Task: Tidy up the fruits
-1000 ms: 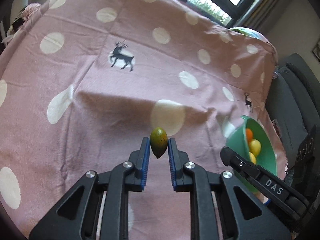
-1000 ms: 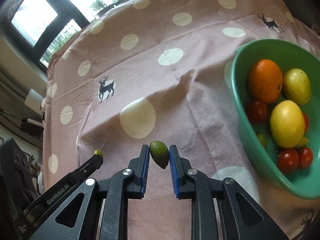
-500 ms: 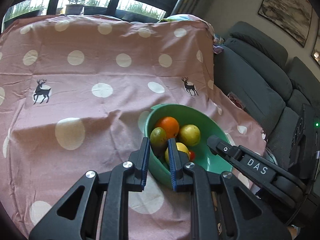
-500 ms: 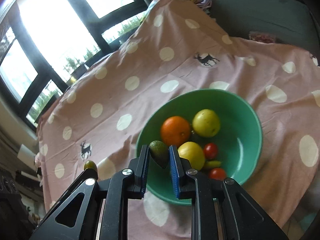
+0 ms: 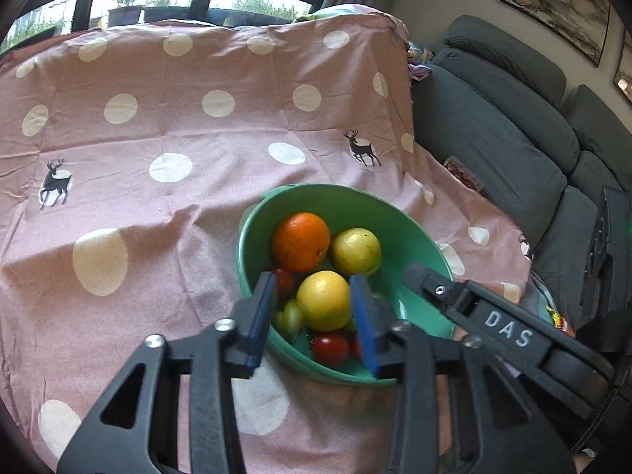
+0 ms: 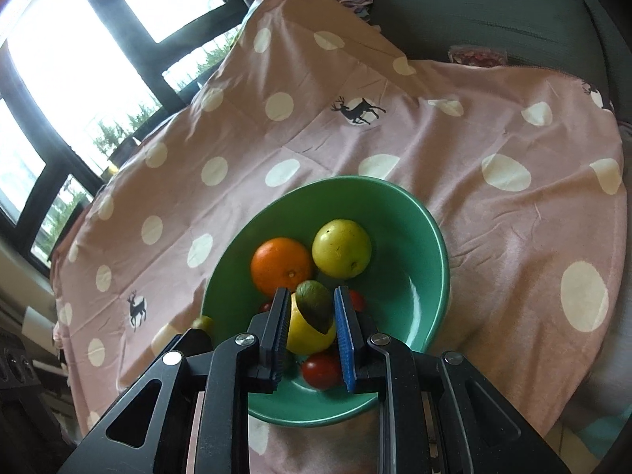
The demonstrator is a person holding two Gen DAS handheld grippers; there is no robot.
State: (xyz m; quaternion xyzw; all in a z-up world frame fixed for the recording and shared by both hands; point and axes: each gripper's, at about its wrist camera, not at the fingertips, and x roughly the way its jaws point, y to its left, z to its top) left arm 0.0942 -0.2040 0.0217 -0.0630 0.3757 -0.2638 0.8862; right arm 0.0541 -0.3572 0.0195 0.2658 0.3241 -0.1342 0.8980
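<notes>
Green bowl [image 6: 430,260]: orange [image 6: 282,266] at ten o'clock, yellow fruits, tomatoes half hidden. Left gripper [image 5: 312,318] opening, empty. Right gripper [image 6: 310,324] opening around small green fruit [image 6: 315,306].

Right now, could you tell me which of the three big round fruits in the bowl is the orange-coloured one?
It is the orange at the back left of the green bowl. The fruit beside it is yellow-green, and the one in front is plain yellow.

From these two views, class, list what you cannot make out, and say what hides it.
- Bowl: near rim behind the left gripper in the left view.
- Lemon: mostly hidden by the green fruit and the right gripper.
- Small blurred fruit: type unclear.
- Sofa: cut off at the edge.
</notes>
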